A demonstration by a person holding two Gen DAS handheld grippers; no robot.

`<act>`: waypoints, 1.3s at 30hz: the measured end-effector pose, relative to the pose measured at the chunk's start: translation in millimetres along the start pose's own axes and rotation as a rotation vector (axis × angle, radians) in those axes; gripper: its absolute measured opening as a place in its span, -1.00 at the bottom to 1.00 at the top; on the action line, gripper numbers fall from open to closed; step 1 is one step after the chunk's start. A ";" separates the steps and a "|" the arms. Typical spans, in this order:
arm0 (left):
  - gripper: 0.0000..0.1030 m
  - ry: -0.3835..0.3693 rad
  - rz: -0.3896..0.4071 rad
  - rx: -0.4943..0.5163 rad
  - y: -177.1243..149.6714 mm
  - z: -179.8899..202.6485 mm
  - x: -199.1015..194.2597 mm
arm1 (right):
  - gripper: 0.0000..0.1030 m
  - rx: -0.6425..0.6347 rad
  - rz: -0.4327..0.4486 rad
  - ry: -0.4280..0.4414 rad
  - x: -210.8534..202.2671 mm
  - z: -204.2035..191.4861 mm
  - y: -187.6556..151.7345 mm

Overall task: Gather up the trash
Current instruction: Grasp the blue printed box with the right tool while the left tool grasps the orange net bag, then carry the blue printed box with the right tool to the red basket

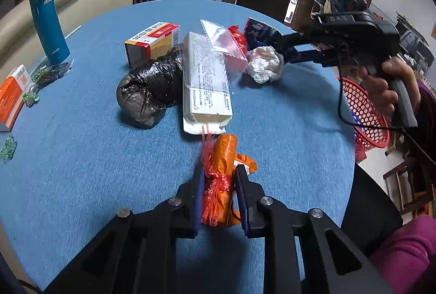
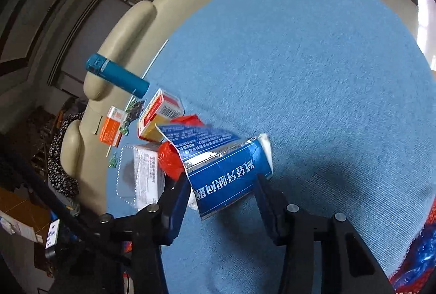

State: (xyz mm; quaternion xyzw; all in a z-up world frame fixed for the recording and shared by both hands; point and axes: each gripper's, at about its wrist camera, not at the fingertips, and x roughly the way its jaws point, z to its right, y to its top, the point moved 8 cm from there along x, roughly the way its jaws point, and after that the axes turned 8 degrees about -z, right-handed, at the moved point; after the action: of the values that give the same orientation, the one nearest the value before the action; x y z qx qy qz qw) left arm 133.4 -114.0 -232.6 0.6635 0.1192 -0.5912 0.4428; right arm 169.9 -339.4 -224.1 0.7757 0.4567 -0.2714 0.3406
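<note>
Trash lies scattered on the round blue table (image 1: pixel 81 157). In the left wrist view, an orange wrapper (image 1: pixel 222 179) tied with red netting sits between the narrowed fingers of the left gripper (image 1: pixel 218 185), both pads pressing its sides; its long axis runs away from the camera toward the white carton (image 1: pixel 204 84) just beyond, and its near end is hidden between the fingers. Left of that carton lies a black plastic bundle (image 1: pixel 150 87); past the carton's far end, a crumpled foil ball (image 1: pixel 264 63) is partly covered by the right gripper's tips, so that grip cannot be read here. A red basket (image 1: pixel 365 114) is cut off behind a hand (image 1: pixel 381 87). In the right wrist view, the right gripper (image 2: pixel 222 185) has its part-open fingers clamped on a torn blue foil-lined packet (image 2: pixel 223 174), tilted up to the right; blur makes the small print unreadable.
</note>
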 end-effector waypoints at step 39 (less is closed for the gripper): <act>-0.49 0.008 0.030 -0.060 -8.2 5.1 -10.0 | -0.15 0.418 0.208 -0.016 -65.8 88.8 -21.9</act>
State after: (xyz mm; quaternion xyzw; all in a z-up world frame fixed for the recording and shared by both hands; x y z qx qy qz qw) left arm 121.6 -109.2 -226.9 0.6537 0.1289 -0.5782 0.4709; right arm 111.9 -435.1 -237.2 0.8701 0.3054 -0.3299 0.2022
